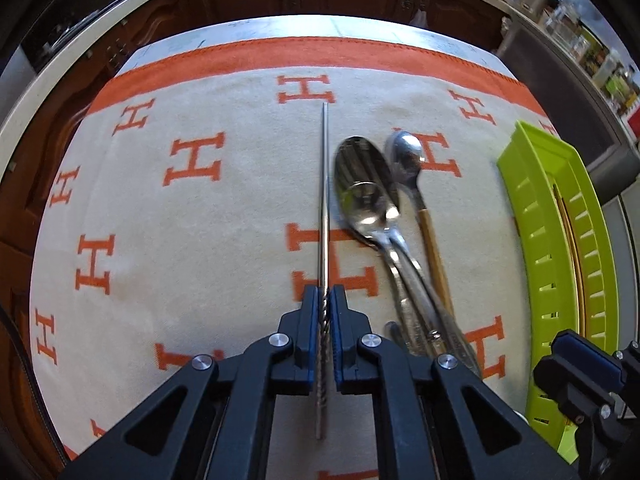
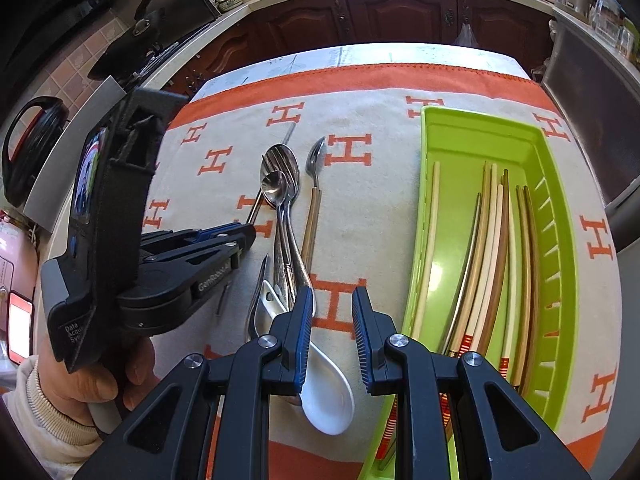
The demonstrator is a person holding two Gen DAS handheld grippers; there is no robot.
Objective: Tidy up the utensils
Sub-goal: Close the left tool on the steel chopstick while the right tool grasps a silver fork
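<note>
Where the cream cloth (image 1: 208,216) with its orange border covers the counter (image 2: 416,53), the repeated orange letter "H" is the plainest writing on view. Item one: left gripper (image 1: 323,300), jaws clenched on a slim metal chopstick (image 1: 325,184) that runs straight forward between the fingers and out past their tips; seen from the right wrist camera, the same gripper (image 2: 250,226) shows partial lettering on its arm (something like "GenRobot", the end unclear) and a label on its rear housing reading "Data Acqui… Sys…", cut off at the edge. Item two: right gripper (image 2: 332,308), jaws released and parted, nothing between them, poised above the cloth. Item three: loose pile of cutlery just beside the held chopstick, comprising a large steel spoon (image 1: 362,172) with a fork and a smaller spoon (image 1: 370,204) lying on it, handles overlapping. Item four: a spoon with a wooden handle (image 1: 430,236), just right of the pile. Item five: white ceramic spoon (image 2: 326,396), bowl toward the camera, partly under the right gripper's left finger. Item six: lime-green slotted tray (image 2: 556,240) at the right of the cloth, holding wooden chopsticks (image 2: 490,248) laid lengthwise in pale and brown tones; red-striped printing near their lower ends is unreadable.
</note>
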